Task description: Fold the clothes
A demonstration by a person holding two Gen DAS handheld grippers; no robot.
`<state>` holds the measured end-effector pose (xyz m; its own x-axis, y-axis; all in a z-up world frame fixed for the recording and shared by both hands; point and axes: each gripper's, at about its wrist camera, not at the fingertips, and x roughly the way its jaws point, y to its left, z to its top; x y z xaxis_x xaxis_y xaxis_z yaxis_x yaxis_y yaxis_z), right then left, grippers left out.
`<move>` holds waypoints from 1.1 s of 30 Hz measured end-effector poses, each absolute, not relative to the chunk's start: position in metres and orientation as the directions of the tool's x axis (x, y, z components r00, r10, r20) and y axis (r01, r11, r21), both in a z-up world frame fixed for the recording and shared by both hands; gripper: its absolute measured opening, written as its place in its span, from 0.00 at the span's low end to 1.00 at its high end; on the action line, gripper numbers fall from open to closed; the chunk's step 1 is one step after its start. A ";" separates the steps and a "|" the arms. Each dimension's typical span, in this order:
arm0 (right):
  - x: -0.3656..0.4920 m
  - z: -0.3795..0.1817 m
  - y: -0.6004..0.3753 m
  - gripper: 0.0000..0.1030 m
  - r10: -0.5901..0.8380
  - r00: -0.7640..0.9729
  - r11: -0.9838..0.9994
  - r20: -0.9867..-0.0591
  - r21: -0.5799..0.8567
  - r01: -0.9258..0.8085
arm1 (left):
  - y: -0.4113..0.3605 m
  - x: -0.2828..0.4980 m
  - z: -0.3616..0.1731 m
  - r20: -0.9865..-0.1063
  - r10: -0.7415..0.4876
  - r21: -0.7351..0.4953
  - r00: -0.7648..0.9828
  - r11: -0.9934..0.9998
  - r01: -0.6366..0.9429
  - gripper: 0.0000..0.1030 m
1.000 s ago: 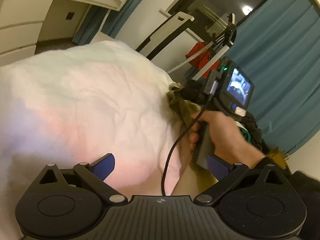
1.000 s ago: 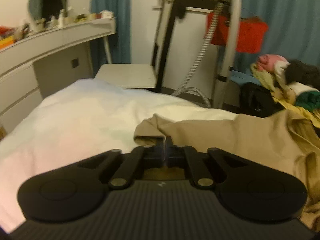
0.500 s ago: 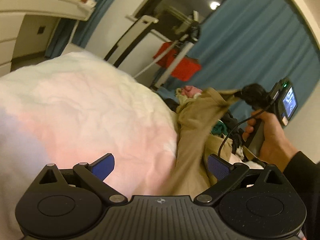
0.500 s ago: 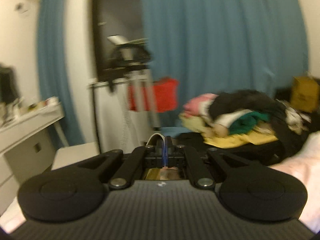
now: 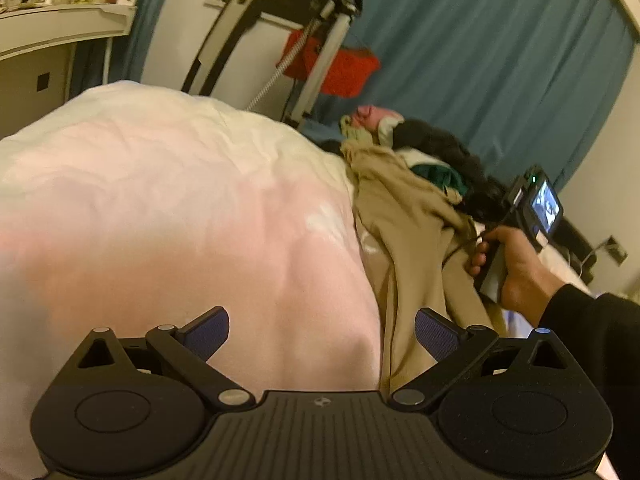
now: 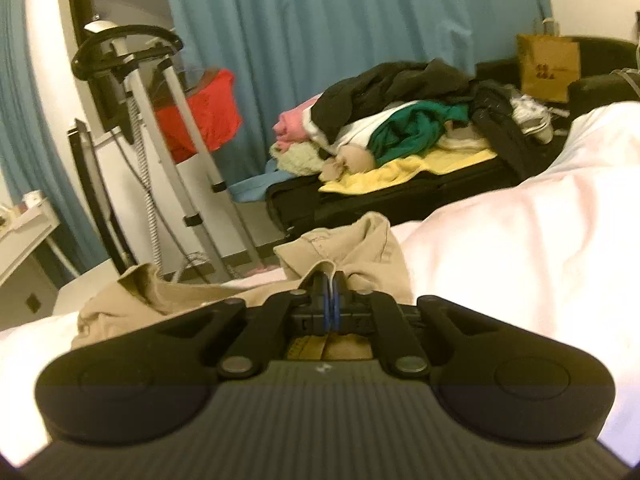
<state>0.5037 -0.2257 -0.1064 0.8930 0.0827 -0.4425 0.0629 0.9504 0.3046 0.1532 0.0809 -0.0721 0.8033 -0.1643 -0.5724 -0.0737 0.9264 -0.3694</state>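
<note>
A tan garment (image 5: 404,240) lies stretched along the right side of the white bed cover (image 5: 180,220). In the right wrist view the same tan garment (image 6: 352,248) bunches just ahead of my right gripper (image 6: 331,300), which is shut on a fold of it. The left wrist view shows a hand holding that right gripper (image 5: 472,208) at the garment's far part. My left gripper (image 5: 322,326) hangs open over the bed cover near the garment's near end, with nothing between its blue pads.
A pile of mixed clothes (image 6: 408,128) sits on a dark suitcase beyond the bed. A garment steamer stand (image 6: 160,128) with a red item stands by the blue curtain (image 6: 340,20). A white desk (image 5: 60,28) is at the left.
The right gripper has swung right across the bed with the tan garment, lifting it and then lowering it, so the garment now lies stretched out. The left gripper stayed open and shifted a little.
</note>
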 end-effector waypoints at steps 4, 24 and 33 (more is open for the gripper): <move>0.493 -0.089 -0.217 0.36 0.139 0.880 0.961 -0.453 0.278 -0.009 | 0.077 0.157 -0.069 -0.571 -0.154 -0.352 0.806 0.933 -0.071 0.97; 0.179 0.053 -0.203 0.74 0.234 0.926 0.953 -0.297 0.257 -0.158 | 0.034 0.094 -0.024 -0.494 -0.103 -0.179 0.864 0.984 0.015 0.97; 0.085 0.032 -0.218 0.74 0.176 0.930 0.965 -0.323 0.244 -0.097 | 0.019 0.070 -0.024 -0.522 -0.134 -0.153 0.842 0.986 0.063 0.97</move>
<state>0.0855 -0.2176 0.0321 0.9300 0.1755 -0.3229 -0.0975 0.9649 0.2438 0.0703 0.0188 -0.0236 0.8425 -0.1345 -0.5217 0.0630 0.9863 -0.1526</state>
